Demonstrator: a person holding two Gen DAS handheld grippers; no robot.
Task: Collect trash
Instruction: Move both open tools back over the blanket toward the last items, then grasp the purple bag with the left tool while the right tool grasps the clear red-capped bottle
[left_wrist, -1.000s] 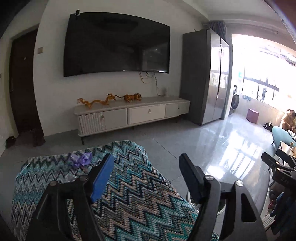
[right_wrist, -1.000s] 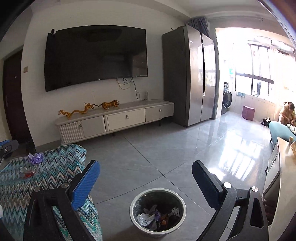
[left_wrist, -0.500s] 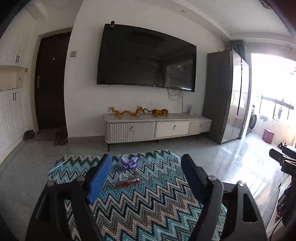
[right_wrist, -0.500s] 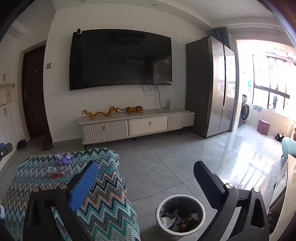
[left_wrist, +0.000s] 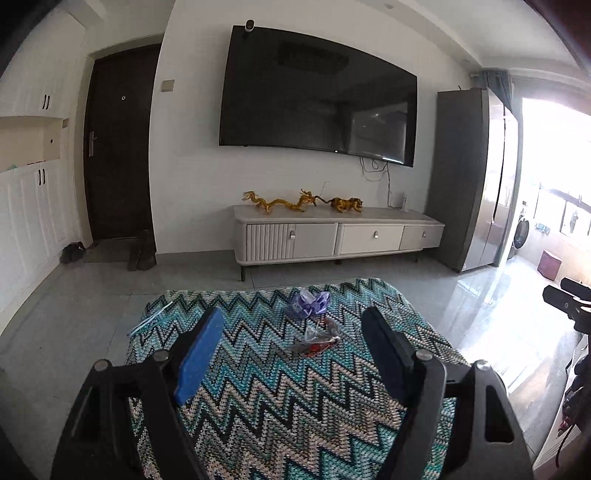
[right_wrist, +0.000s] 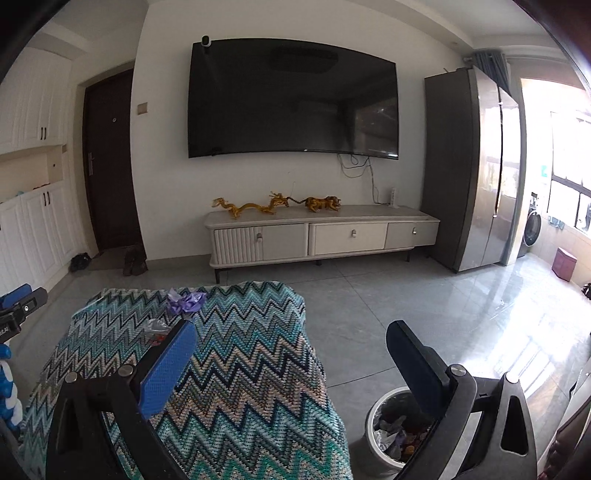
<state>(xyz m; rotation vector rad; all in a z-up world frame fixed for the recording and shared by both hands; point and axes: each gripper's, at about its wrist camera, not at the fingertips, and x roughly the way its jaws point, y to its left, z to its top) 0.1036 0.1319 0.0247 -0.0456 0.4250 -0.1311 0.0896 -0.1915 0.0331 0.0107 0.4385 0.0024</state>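
A crumpled purple wrapper and a clear wrapper with red bits lie on a table under a zigzag cloth. My left gripper is open and empty, hovering over the cloth just short of the clear wrapper. In the right wrist view the purple wrapper and clear wrapper sit at the left. My right gripper is open and empty, over the table's right edge. A round trash bin with trash inside stands on the floor below it.
A white TV cabinet with golden figurines stands under a wall-mounted TV. A tall grey fridge is at the right, a dark door at the left. Grey tiled floor surrounds the table.
Both views have swung left. The table and wrappers now sit centred before the left gripper; the bin has shifted to the right gripper's lower right. Both grippers stayed open.
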